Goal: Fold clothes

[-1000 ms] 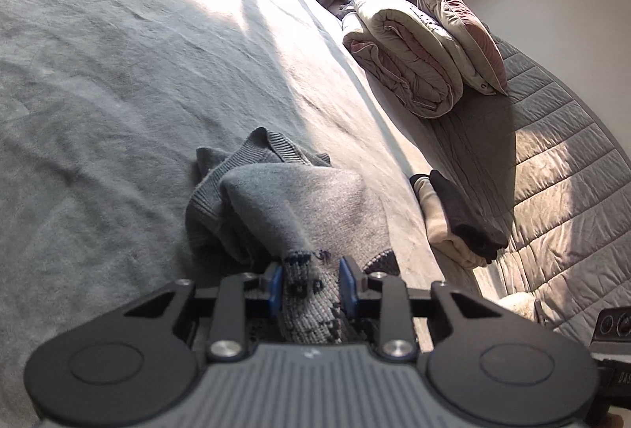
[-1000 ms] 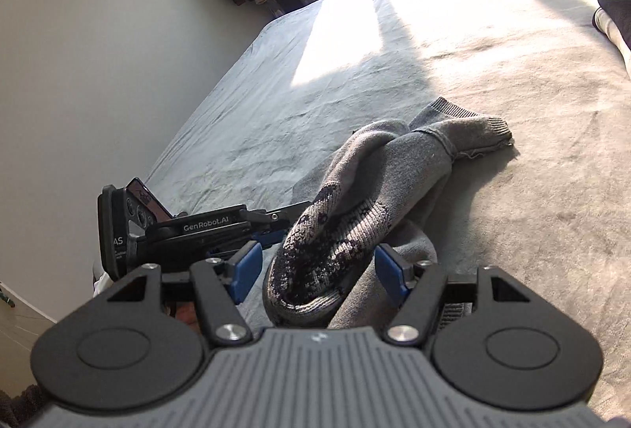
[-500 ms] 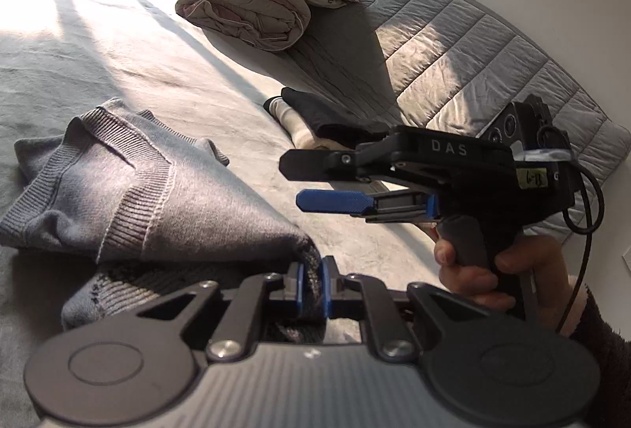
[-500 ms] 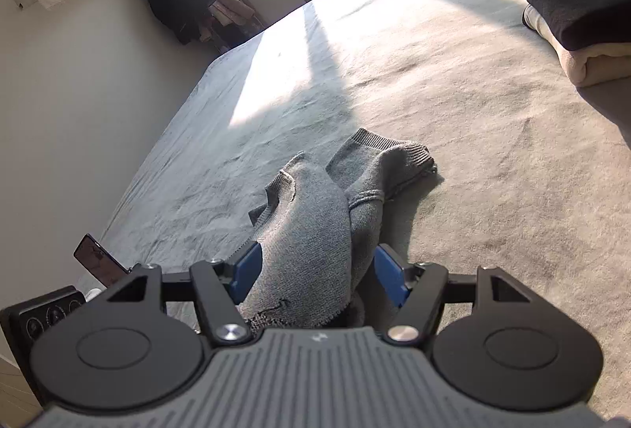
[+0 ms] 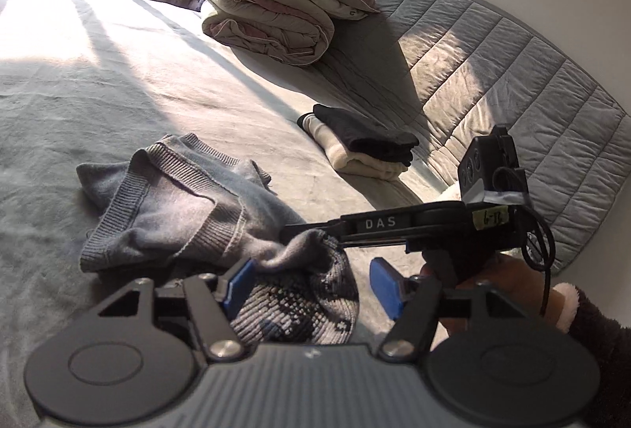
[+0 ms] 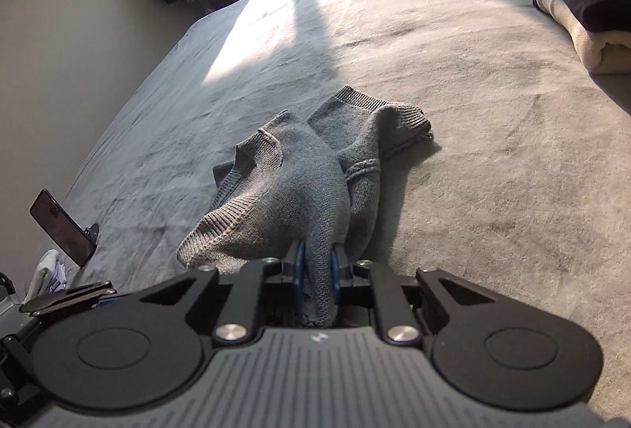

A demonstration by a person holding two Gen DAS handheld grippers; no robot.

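A crumpled grey knit sweater (image 5: 177, 207) lies on the grey bed sheet (image 5: 118, 81). Its near end, with a dark patterned knit (image 5: 299, 309), sits between the jaws of my left gripper (image 5: 311, 280). Those jaws are opening, and the blue pads stand apart from the cloth. In the right wrist view my right gripper (image 6: 315, 262) is shut on a fold of the sweater (image 6: 292, 183). From the side, the left wrist view shows the right gripper (image 5: 303, 230) pinching the cloth just beyond my left one. A person's hand (image 5: 473, 270) holds it.
A folded stack of black and cream clothes (image 5: 363, 148) lies further right on the bed. A rolled duvet with a pillow (image 5: 268, 21) sits at the far end beside a quilted grey pad (image 5: 493, 73). A phone on a stand (image 6: 63, 227) is at the bed's left edge.
My left gripper, which was shut on the sweater's patterned edge, has opened and rolled. My right gripper has moved in over the cloth and closed on it.
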